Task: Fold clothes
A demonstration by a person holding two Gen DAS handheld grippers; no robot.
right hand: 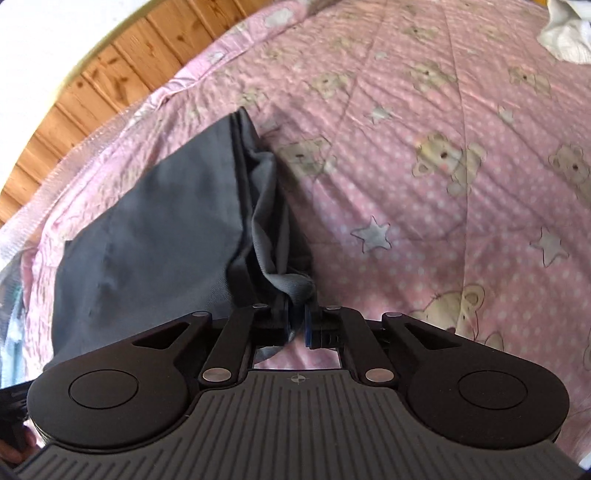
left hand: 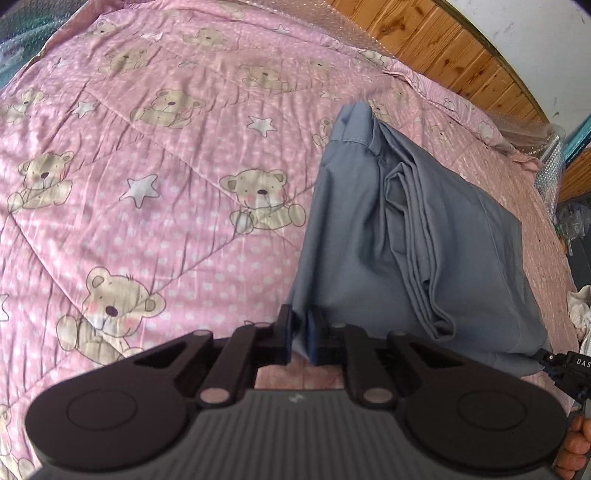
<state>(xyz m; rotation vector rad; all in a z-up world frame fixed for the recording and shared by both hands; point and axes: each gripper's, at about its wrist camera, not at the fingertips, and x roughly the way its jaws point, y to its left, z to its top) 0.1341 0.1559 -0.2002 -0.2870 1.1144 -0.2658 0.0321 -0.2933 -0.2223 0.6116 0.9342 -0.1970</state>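
A grey-blue garment [left hand: 424, 236] lies folded lengthwise on the pink bear-print quilt [left hand: 166, 177], its layered edges showing along the middle. My left gripper [left hand: 300, 338] is shut on the garment's near left corner, cloth pinched between the pads. In the right wrist view the same grey garment [right hand: 159, 229] stretches away to the left, and my right gripper [right hand: 296, 325] is shut on its near right corner, a bunched fold rising just above the jaws. The tip of the right gripper [left hand: 565, 363] peeks in at the left wrist view's right edge.
A wooden headboard [left hand: 454, 48] runs along the far side of the bed, also seen as wooden panelling [right hand: 92, 81]. A white cloth [right hand: 565, 33] lies at the quilt's far right. Bubble wrap [left hand: 550, 166] and clutter sit at the bed's right edge.
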